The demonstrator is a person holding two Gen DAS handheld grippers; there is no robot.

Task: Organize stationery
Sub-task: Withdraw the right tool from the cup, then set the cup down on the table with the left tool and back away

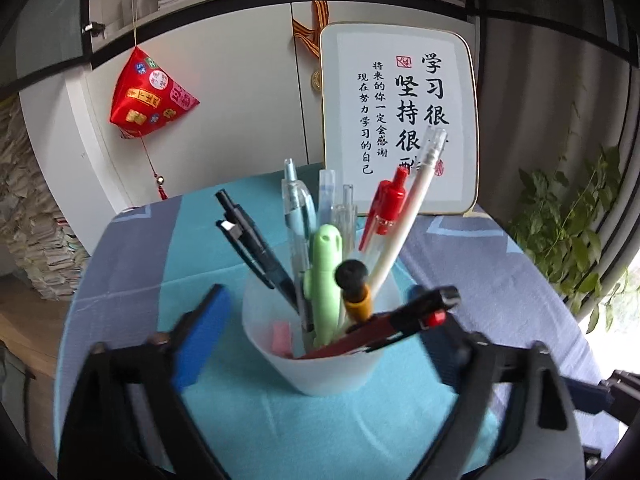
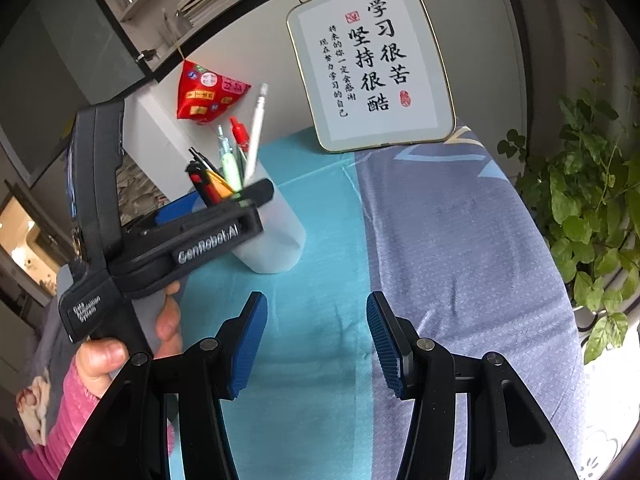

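A translucent white cup [image 1: 320, 360] stands on the teal and lavender tablecloth [image 1: 224, 420]. It holds several pens: a black pen [image 1: 256, 248], a green pen [image 1: 326, 276], a red-capped pen [image 1: 386, 204], a white pen [image 1: 408, 216] and a dark red pen [image 1: 384, 328] leaning over the rim. My left gripper [image 1: 316, 320] is open, its fingers on either side of the cup. In the right wrist view the cup [image 2: 272, 232] stands at the left, with the left gripper around it. My right gripper [image 2: 316, 344] is open and empty above the cloth.
A framed calligraphy board [image 1: 400, 120] leans at the back of the table. A red hanging pouch [image 1: 148, 96] hangs on the white cabinet behind. A potted plant [image 2: 592, 200] stands at the right table edge. Bookshelves are above.
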